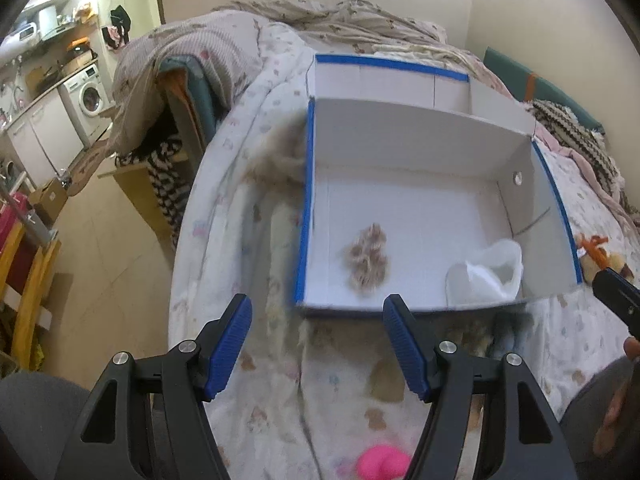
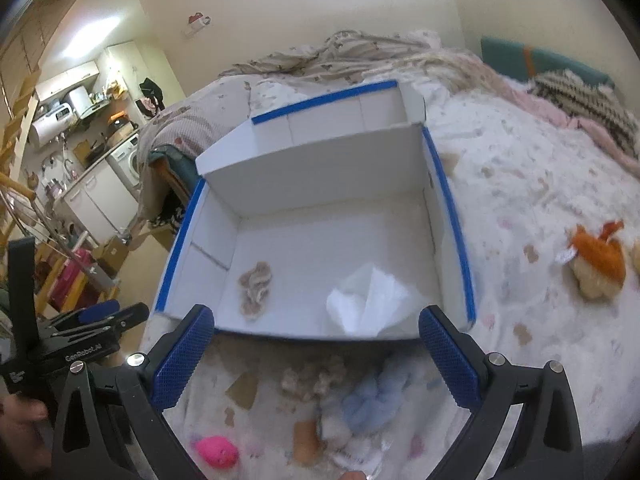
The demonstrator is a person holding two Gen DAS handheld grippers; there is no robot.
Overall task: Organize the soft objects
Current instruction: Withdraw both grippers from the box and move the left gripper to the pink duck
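A white cardboard box [image 1: 400, 148] [image 2: 320, 168] with blue-taped rims sits on the bed. Inside lie a small beige fluffy toy [image 1: 369, 265] [image 2: 255, 283] and a white soft pouch [image 1: 486, 276] [image 2: 368, 300]. My left gripper [image 1: 318, 350] hangs open and empty just short of the box's near wall. My right gripper [image 2: 316, 358] is open and empty too, in front of the box. Below it on the bedspread lie a pale blue plush [image 2: 374, 402], a beige plush [image 2: 314, 382], a brown roll [image 2: 306, 440] and a pink toy [image 2: 216, 451] [image 1: 382, 462]. An orange and cream plush [image 2: 596, 262] [image 1: 596, 252] lies right of the box.
The bed [image 2: 520, 184] has a patterned white cover with rumpled blankets [image 1: 320, 16] at the far end. Its left edge drops to a tiled floor [image 1: 108, 256] with wooden shelving and a kitchen area behind. A hand [image 1: 618, 408] and the other gripper's body [image 2: 60, 344] show at the frames' edges.
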